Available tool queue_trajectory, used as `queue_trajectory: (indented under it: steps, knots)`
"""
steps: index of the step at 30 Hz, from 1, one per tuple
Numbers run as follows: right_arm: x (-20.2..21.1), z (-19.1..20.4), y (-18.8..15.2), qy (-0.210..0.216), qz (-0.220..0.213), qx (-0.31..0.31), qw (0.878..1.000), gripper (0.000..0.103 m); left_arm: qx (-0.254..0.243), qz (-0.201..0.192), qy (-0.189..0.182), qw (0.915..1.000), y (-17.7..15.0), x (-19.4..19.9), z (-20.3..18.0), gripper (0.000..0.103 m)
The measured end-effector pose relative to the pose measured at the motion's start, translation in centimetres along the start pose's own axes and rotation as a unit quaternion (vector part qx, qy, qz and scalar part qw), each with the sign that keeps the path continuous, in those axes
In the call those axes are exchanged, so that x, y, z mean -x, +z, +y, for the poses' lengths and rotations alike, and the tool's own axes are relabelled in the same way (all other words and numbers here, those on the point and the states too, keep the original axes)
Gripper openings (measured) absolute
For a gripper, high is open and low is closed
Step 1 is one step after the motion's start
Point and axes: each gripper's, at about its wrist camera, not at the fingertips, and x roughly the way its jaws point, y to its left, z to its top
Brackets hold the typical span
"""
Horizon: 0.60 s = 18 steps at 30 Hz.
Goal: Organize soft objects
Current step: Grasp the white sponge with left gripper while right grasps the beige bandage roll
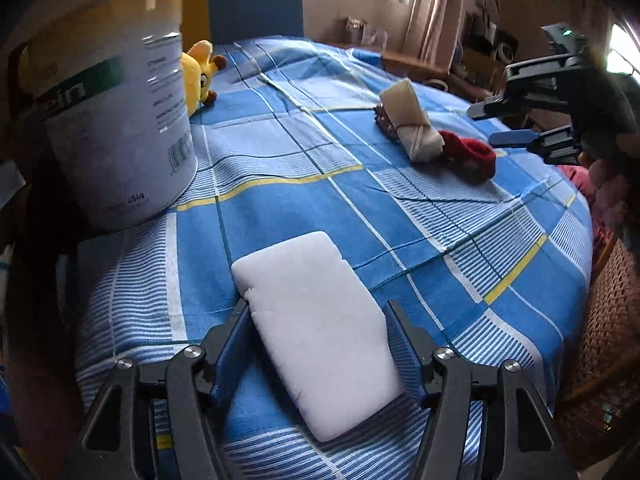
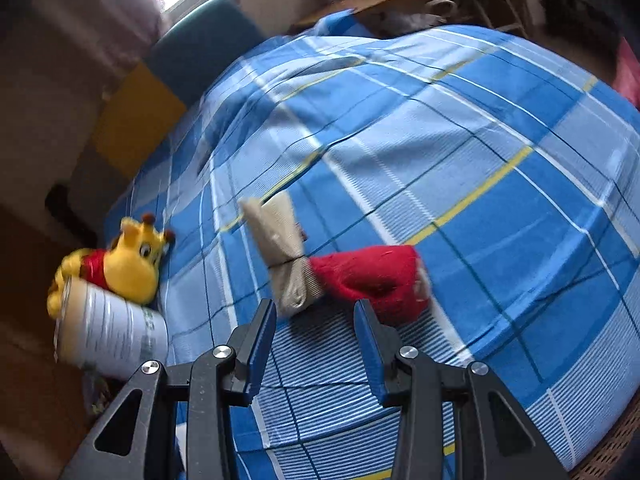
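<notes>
Left hand-held gripper (image 1: 316, 312) brackets the white sponge (image 1: 316, 328), jaws apart, for grasping; right hand-held gripper (image 2: 316, 312), jaws apart, faces the sock bundle (image 2: 288, 256).

The tall white metal tin with the printed label (image 1: 116, 112) hides most of the yellow plush toy in a red shirt (image 1: 200, 74) in the left wrist view, and its small print is unreadable. In the right wrist view the whole scene is motion-blurred, and the patterned dark bundle (image 1: 382, 120) shows only as a sliver.
</notes>
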Motion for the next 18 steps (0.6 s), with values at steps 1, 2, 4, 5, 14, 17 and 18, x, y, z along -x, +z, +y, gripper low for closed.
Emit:
queue_trajectory:
  steps: [1, 2, 4, 5, 14, 17, 18]
  knots:
    - [-0.2, 0.8, 0.0, -0.002, 0.003, 0.018, 1.000, 0.040, 0.002, -0.001, -0.002, 1.0000, 0.1, 0.1, -0.1, 0.065]
    - [-0.5, 1.5, -0.1, -0.004, 0.006, 0.035, 0.999, 0.040, 0.003, -0.003, -0.002, 1.0000, 0.1, 0.1, -0.1, 0.065]
    - [-1.0, 2.9, 0.3, -0.016, 0.010, 0.063, 0.998, 0.040, 0.002, -0.006, 0.000, 1.0000, 0.1, 0.1, -0.2, 0.066]
    - [-1.5, 3.6, 0.7, -0.023, 0.010, 0.075, 0.997, 0.040, 0.001, -0.008, 0.000, 1.0000, 0.1, 0.0, -0.2, 0.066]
    - [-9.1, 5.5, 4.6, -0.108, 0.059, 0.114, 0.986, 0.041, 0.006, -0.019, -0.005, 0.9998, -0.3, 0.1, 0.0, 0.066]
    - [-10.9, 5.4, 4.7, -0.099, 0.080, 0.116, 0.985, 0.039, 0.006, -0.022, -0.005, 0.9997, -0.4, 0.2, -0.1, 0.066]
    - [-11.0, 5.7, 4.6, -0.103, 0.082, 0.124, 0.984, 0.033, 0.006, -0.023, -0.005, 0.9997, -0.5, 0.2, 0.0, 0.066]
